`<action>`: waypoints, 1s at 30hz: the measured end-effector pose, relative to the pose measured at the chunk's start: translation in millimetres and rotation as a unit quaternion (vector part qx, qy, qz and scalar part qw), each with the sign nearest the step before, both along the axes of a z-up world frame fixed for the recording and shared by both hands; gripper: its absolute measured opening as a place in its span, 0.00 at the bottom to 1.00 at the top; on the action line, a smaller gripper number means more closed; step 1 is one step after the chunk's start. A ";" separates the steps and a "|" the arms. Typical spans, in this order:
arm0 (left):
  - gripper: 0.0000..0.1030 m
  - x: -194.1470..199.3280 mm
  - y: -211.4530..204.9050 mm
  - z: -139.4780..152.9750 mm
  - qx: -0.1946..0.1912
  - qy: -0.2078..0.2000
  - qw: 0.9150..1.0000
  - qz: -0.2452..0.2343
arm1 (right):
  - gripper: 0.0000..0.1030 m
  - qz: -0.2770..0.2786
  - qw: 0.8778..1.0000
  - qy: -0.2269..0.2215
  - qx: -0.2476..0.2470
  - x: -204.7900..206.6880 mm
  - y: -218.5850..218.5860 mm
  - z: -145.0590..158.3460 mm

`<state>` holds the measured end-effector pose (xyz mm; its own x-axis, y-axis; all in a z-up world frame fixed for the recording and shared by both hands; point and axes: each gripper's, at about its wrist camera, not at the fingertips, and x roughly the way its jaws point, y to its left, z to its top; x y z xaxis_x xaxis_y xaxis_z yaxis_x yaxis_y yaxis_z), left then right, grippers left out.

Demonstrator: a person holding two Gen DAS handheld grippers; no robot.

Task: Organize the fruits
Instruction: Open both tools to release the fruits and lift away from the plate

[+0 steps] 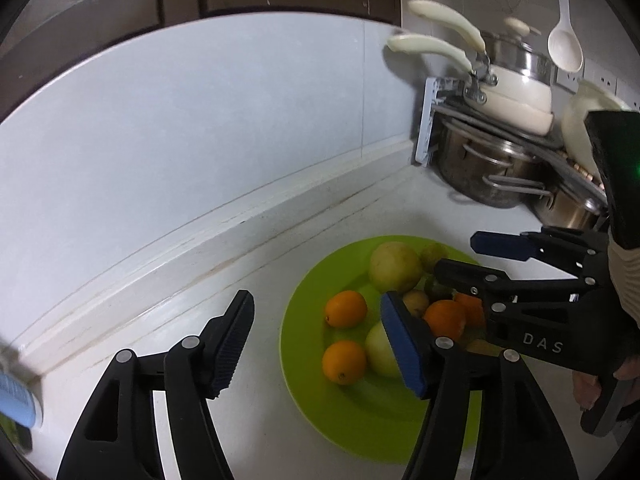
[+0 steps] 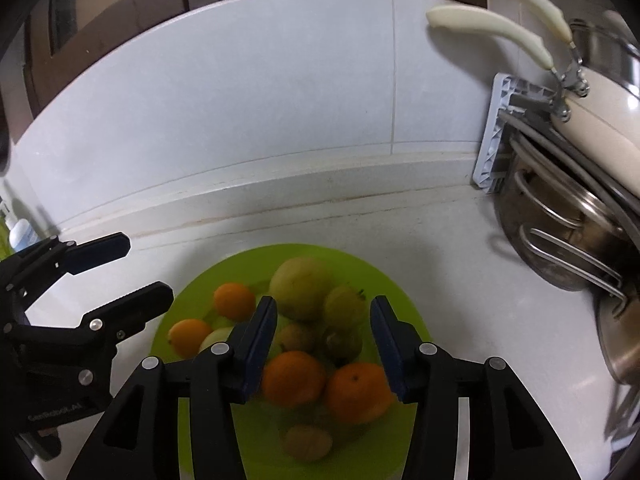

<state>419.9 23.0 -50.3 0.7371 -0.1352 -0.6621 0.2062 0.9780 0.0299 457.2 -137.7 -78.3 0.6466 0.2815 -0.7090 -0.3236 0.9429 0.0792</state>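
Observation:
A lime green plate point(image 1: 320, 408) point(image 2: 392, 280) on the white counter holds several fruits: oranges point(image 1: 346, 308) point(image 2: 294, 378), a large yellow-green fruit point(image 1: 395, 267) point(image 2: 300, 288), small green ones point(image 2: 344, 306) and a brown kiwi-like fruit point(image 2: 308, 442). My left gripper point(image 1: 320, 344) is open and empty over the plate's left part. My right gripper point(image 2: 323, 350) is open and empty just above the fruit pile; it shows in the left wrist view point(image 1: 468, 260) at the plate's right side. The left gripper shows in the right wrist view point(image 2: 140, 270), left of the plate.
A dish rack point(image 1: 430, 120) point(image 2: 494, 136) with steel pots point(image 1: 480, 168) point(image 2: 560, 220) and a cream pan point(image 1: 516, 92) stands at the back right. A white spoon point(image 1: 564, 40) hangs on the wall. A blue-labelled bottle point(image 2: 20, 232) stands far left. The wall ledge point(image 1: 160, 264) runs behind.

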 end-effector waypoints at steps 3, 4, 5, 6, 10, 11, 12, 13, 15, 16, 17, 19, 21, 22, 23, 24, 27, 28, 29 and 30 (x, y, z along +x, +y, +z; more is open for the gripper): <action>0.66 -12.5 -0.1 7.0 -0.004 -0.005 1.000 0.004 | 0.48 -0.004 1.000 -0.011 0.001 -17.3 -2.4 9.6; 0.67 -17.6 0.4 9.7 -0.004 -0.007 1.000 0.006 | 0.48 -0.005 1.000 -0.015 0.002 -25.4 -2.9 13.5; 0.67 -24.3 1.0 12.9 -0.005 -0.009 1.000 0.008 | 0.49 -0.005 1.000 -0.018 0.002 -30.3 -3.8 16.0; 0.68 -29.3 1.0 15.4 -0.006 -0.011 1.000 0.010 | 0.51 -0.006 1.000 -0.021 0.002 -35.6 -3.8 18.4; 0.72 -55.7 5.5 26.7 -0.009 -0.021 0.999 0.022 | 0.54 -0.012 0.999 -0.041 0.001 -65.2 -1.3 31.9; 0.73 -63.1 6.8 29.7 -0.011 -0.023 0.999 0.024 | 0.55 -0.013 0.999 -0.044 0.002 -71.2 -0.5 34.6; 0.75 -69.7 8.0 32.1 -0.013 -0.024 0.999 0.024 | 0.55 -0.013 0.999 -0.047 0.003 -76.7 0.3 37.5; 0.78 -77.2 9.7 35.4 -0.016 -0.026 0.999 0.024 | 0.55 -0.015 0.999 -0.053 0.002 -85.2 3.0 41.0; 0.82 -93.4 14.1 41.9 -0.023 -0.037 0.999 0.025 | 0.56 -0.019 0.998 -0.059 0.002 -96.2 3.1 45.4; 0.85 -101.4 16.1 45.0 -0.024 -0.043 0.998 0.027 | 0.57 -0.021 0.998 -0.063 0.004 -103.4 2.6 48.7; 0.85 -110.5 18.2 48.6 -0.023 -0.051 0.998 0.029 | 0.61 -0.025 0.997 -0.067 0.005 -110.1 1.8 51.2; 0.89 -124.5 20.9 54.0 -0.018 -0.064 0.997 0.033 | 0.63 -0.031 0.997 -0.077 0.004 -124.1 1.5 57.3; 0.91 -138.7 23.4 59.3 -0.010 -0.075 0.996 0.038 | 0.63 -0.038 0.995 -0.091 -0.003 -143.0 2.9 63.0; 0.92 -145.7 24.9 61.5 -0.009 -0.080 0.996 0.039 | 0.64 -0.040 0.995 -0.094 -0.005 -149.8 3.3 65.0; 0.93 -152.9 26.6 63.8 -0.008 -0.085 0.996 0.039 | 0.67 -0.045 0.994 -0.098 -0.006 -159.3 4.2 67.3; 0.94 -159.9 28.2 66.0 -0.006 -0.089 0.995 0.041 | 0.69 -0.048 0.994 -0.100 -0.005 -165.9 4.2 69.2; 0.97 -177.8 30.9 71.4 -0.001 -0.101 0.994 0.039 | 0.70 -0.061 0.992 -0.109 -0.002 -192.6 6.1 74.0; 0.98 -182.3 31.3 72.3 0.001 -0.103 0.994 0.038 | 0.71 -0.068 0.991 -0.112 -0.001 -203.2 6.3 76.2; 0.98 -189.3 32.2 73.4 0.003 -0.107 0.994 0.035 | 0.71 -0.074 0.991 -0.115 -0.001 -210.1 6.6 77.4; 0.99 -196.1 33.7 74.3 0.003 -0.109 0.994 0.033 | 0.72 -0.080 0.990 -0.117 0.000 -219.3 6.9 79.0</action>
